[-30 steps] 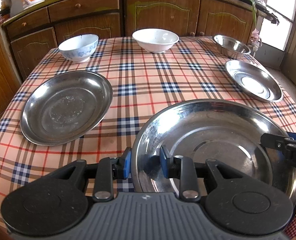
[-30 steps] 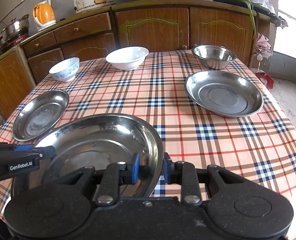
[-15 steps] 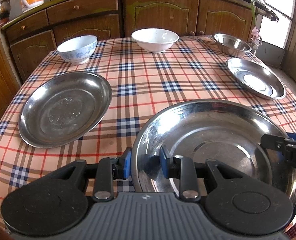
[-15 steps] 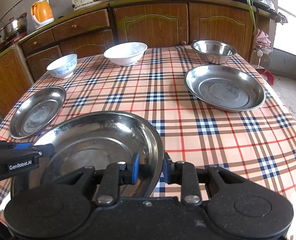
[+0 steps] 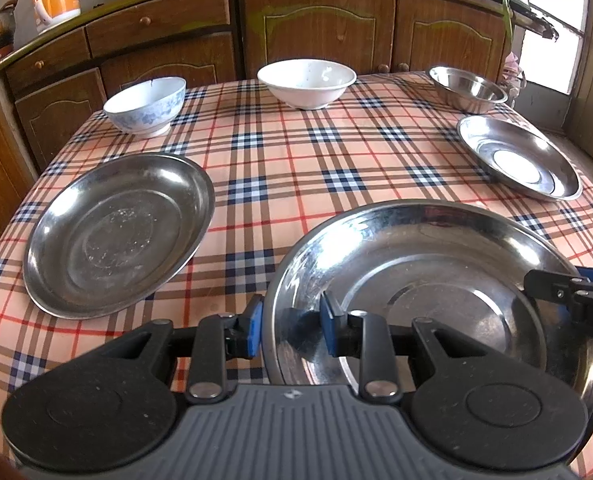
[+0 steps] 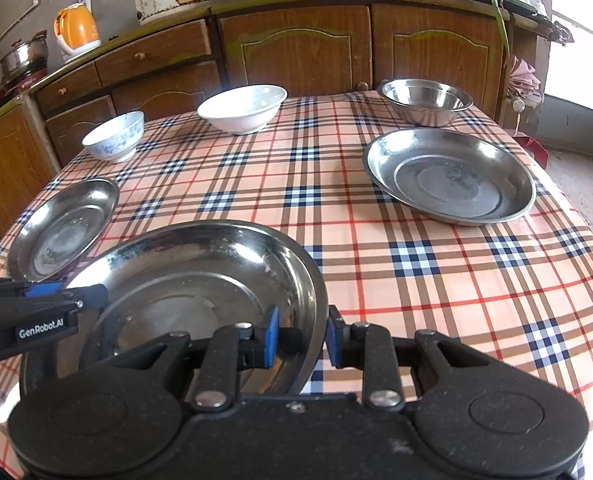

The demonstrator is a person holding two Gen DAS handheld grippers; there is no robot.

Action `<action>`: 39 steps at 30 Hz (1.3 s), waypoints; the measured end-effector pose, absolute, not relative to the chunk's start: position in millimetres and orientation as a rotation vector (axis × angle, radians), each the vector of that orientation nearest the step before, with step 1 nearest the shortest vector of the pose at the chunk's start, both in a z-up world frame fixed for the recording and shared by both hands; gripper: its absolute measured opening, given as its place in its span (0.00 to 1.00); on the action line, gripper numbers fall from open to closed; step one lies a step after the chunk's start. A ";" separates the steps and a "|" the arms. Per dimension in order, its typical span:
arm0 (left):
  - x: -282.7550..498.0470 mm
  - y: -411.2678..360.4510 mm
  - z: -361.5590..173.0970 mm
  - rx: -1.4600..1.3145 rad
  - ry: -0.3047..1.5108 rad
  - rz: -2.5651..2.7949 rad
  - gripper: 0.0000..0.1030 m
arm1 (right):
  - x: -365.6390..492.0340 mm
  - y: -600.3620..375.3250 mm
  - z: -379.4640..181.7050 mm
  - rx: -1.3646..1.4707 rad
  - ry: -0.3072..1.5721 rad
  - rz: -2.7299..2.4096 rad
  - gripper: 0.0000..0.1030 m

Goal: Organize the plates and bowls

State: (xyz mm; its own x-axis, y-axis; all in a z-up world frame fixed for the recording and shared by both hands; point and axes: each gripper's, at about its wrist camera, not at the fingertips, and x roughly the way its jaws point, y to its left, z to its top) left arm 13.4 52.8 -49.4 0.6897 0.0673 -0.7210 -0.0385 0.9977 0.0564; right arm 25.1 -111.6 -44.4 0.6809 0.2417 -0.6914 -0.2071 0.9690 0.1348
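The big steel plate (image 5: 436,280) has risen a little higher above the checked table (image 5: 296,168). The left gripper (image 5: 290,326) and right gripper (image 6: 302,336) each pinch its rim, one on either side.

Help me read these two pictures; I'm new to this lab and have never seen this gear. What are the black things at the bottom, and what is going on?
No robot here: a person holds a two-finger gripper in each hand, each carrying a fisheye camera looking along its fingers. One picture comes from the left gripper, the other from the right gripper. Both clamp opposite rims of one large steel plate. On the checked tablecloth lie two more steel plates, a left one and a right one, plus a blue-patterned bowl, a white bowl and a steel bowl.
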 end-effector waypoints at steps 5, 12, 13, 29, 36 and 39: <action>20.0 53.0 -52.0 0.049 0.806 0.060 0.28 | 32.3 -110.1 -48.5 0.044 0.778 0.252 0.31; 32.6 55.5 -55.3 0.053 0.808 0.074 0.28 | 43.4 -106.1 -53.2 0.046 0.782 0.257 0.31; 33.8 56.1 -55.4 0.051 0.807 0.076 0.28 | 44.9 -105.3 -53.5 0.045 0.781 0.257 0.31; 48.8 63.2 -62.9 0.050 0.808 0.089 0.28 | 63.3 -95.6 -60.9 0.037 0.792 0.255 0.31; 53.2 62.2 -65.0 0.044 0.805 0.086 0.29 | 68.2 -95.3 -61.7 0.038 0.790 0.245 0.31; 53.4 62.7 -65.5 0.036 0.808 0.088 0.29 | 68.7 -95.2 -62.4 0.037 0.796 0.245 0.31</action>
State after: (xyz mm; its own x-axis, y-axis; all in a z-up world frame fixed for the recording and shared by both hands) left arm 53.4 62.7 -65.5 0.6876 0.0923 -0.7202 -0.0649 0.9957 0.0657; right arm 68.7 -95.2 -62.4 0.6732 0.2314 -0.7023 -0.2033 0.9711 0.1251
